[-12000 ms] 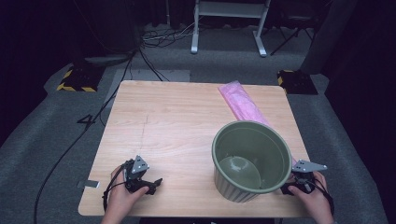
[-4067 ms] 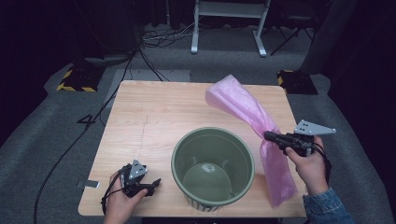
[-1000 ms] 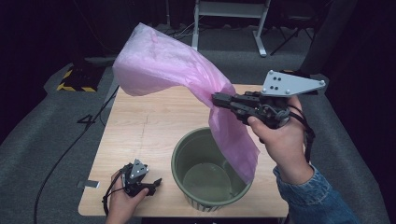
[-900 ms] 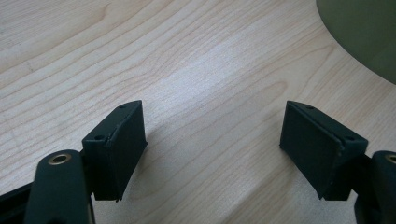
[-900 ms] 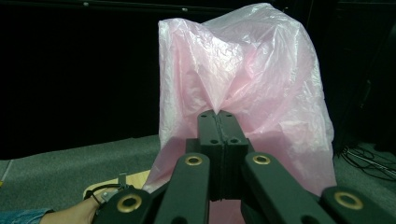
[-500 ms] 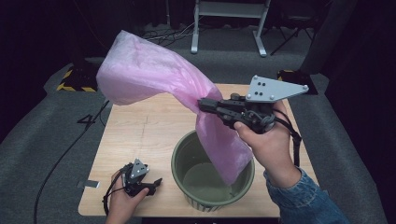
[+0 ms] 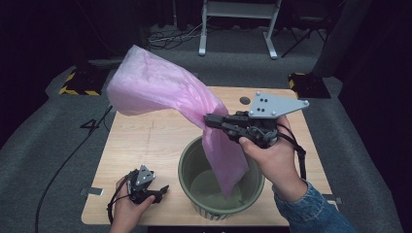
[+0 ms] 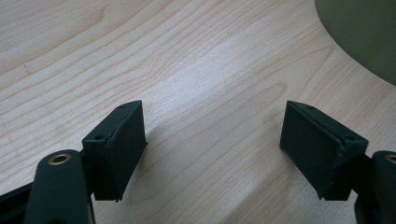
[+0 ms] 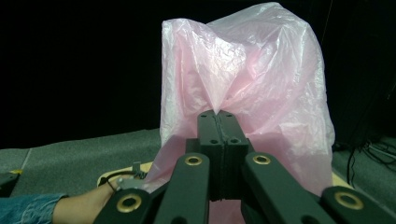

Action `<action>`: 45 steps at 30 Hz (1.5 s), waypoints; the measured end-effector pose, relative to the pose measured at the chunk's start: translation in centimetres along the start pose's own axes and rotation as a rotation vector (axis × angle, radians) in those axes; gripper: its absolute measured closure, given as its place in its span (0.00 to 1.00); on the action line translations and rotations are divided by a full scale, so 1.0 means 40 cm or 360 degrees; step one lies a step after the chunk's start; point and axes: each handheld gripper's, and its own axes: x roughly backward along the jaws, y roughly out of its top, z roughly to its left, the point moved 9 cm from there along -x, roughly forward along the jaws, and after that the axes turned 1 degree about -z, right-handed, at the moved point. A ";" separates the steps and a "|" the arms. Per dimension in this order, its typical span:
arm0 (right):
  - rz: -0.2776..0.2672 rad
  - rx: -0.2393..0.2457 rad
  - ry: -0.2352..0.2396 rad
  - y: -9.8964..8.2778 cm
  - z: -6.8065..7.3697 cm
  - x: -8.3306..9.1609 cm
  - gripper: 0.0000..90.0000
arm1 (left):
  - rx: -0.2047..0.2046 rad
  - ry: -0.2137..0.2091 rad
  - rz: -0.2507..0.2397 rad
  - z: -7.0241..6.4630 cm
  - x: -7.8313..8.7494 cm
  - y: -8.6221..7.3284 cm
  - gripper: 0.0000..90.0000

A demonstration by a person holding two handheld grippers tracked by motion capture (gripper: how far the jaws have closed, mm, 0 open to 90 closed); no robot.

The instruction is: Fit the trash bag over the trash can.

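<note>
We hold a pink plastic bag (image 7: 160, 92) in the right tongs (image 7: 209, 120), raised above the wooden counter (image 7: 145, 141). In the right gripper view, the two black jaws are pressed fully together with a pinch of the pink film (image 9: 243, 84) caught at their tips; the bag billows upward and outward from that pinch against a dark background. In the high view, the right tongs lie roughly level and point toward the left of the picture, carried by the right hand (image 7: 274, 158), whose denim sleeve (image 7: 316, 213) enters from the bottom edge.

The bag divides at the grip. Its larger, puffed part spreads up and to the left, over the far left part of the counter. Its narrower tail hangs straight down from the jaws into the mouth of a green bucket (image 7: 192, 172), with the lower end inside the rim. We cannot tell whether the tail touches the bucket floor.

The bucket stands upright on the near edge of the counter, between our two hands.

The left tongs (image 7: 163, 188) rest low at the near left of the counter, just beside the bucket. In the left gripper view their jaws stand wide apart with only bare wood grain between them, and the bucket wall (image 8: 364, 32) shows at the upper right corner.
</note>
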 end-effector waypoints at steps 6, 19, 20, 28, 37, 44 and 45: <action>0.0032 -0.0024 0.0000 -0.060 0.001 0.028 1.00 | 0.0002 0.0001 -0.0001 0.000 0.000 0.000 0.25; 0.0140 -0.0095 -0.0045 -0.178 -0.017 0.108 1.00 | -0.0024 0.0052 -0.0068 0.011 0.022 0.050 0.30; 0.0159 -0.0115 -0.0047 -0.200 -0.020 0.115 1.00 | -0.0026 0.0058 -0.0079 0.014 0.026 0.056 0.30; 0.0216 -0.0156 -0.0031 -0.259 -0.019 0.127 1.00 | 0.0008 -0.0002 -0.0188 0.019 0.045 0.115 0.28; 0.0297 -0.0193 0.0004 -0.325 -0.001 0.135 1.00 | 0.0000 -0.0016 -0.0270 0.037 0.071 0.194 0.28; 0.0342 -0.0204 0.0043 -0.355 0.020 0.148 1.00 | -0.0013 -0.0024 -0.0287 0.038 0.073 0.232 0.28; 0.0354 -0.0205 0.0051 -0.359 0.024 0.150 1.00 | -0.0015 -0.0025 -0.0296 0.037 0.073 0.237 0.28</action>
